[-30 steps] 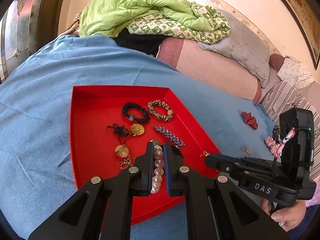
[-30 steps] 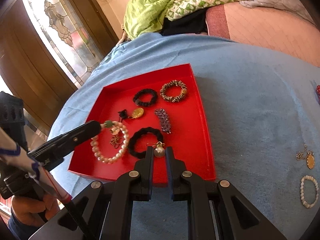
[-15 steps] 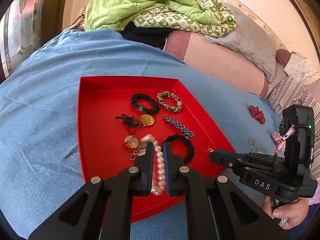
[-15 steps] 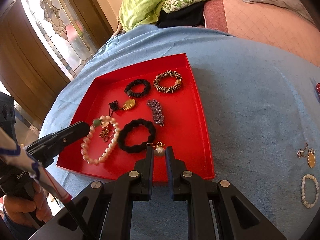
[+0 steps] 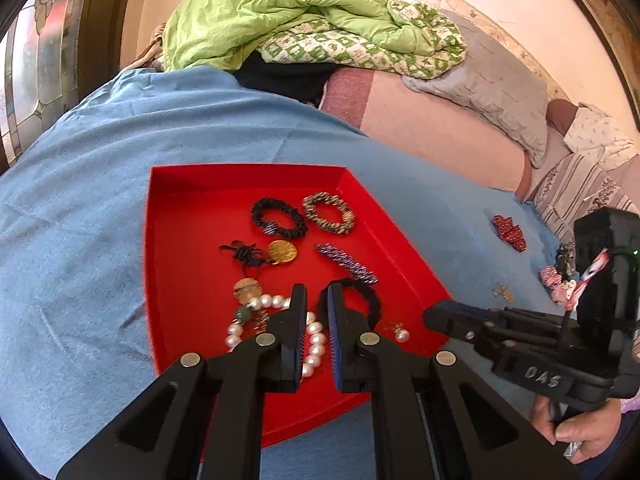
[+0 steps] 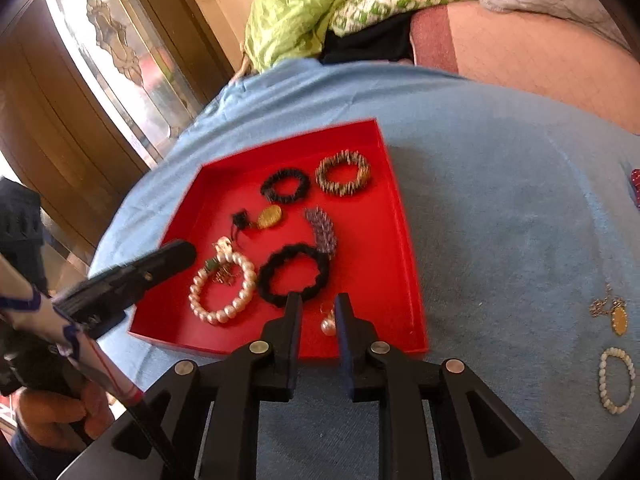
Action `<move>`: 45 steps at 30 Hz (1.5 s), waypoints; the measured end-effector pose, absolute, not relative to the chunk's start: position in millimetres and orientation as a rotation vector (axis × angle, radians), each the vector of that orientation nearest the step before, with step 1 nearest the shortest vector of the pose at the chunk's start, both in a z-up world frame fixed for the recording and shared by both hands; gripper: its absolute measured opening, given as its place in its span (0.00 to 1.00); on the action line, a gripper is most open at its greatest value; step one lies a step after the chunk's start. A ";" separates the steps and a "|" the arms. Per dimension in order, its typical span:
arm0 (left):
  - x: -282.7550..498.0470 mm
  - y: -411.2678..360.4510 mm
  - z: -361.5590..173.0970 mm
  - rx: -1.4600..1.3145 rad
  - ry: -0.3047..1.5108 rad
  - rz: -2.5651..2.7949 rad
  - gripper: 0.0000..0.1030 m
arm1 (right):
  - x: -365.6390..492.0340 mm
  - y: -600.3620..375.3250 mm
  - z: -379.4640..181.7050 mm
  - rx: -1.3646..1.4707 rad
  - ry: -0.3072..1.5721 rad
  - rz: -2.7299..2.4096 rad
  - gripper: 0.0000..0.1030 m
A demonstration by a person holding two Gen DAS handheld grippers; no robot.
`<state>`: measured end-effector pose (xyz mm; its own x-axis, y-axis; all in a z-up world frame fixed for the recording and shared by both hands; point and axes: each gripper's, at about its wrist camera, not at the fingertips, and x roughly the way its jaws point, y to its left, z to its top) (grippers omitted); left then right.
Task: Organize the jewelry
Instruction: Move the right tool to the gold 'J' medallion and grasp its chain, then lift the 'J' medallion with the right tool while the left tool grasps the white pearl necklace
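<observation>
The pearl bracelet (image 6: 222, 288) now lies in the tray (image 6: 404, 240), let go. Both tools, left (image 5: 317, 300) and right (image 6: 318, 308), have opened, holding nothing.

A blue cloth (image 5: 100, 208) covers the near surface. At its far edge lies a crumpled green quilt (image 5: 280, 16), with a grey pillow (image 5: 492, 88) to the right on a pink sheet (image 5: 432, 128). A stained-glass window (image 6: 116, 52) stands far left.
</observation>
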<state>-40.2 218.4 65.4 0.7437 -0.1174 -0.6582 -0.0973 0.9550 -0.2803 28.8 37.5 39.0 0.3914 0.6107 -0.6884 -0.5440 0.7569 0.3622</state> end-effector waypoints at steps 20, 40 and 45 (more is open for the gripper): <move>-8.5 74.6 70.3 -0.118 0.750 -0.354 0.19 | 86.5 -167.1 6.9 0.294 1.037 0.283 0.19; -0.4 8.6 44.4 -0.026 0.846 -0.450 0.20 | 97.9 -124.9 -6.1 -0.123 1.005 0.266 0.25; 2.8 -3.5 40.5 -0.031 0.863 -0.489 0.20 | 98.0 -159.6 8.4 0.126 0.997 0.321 0.25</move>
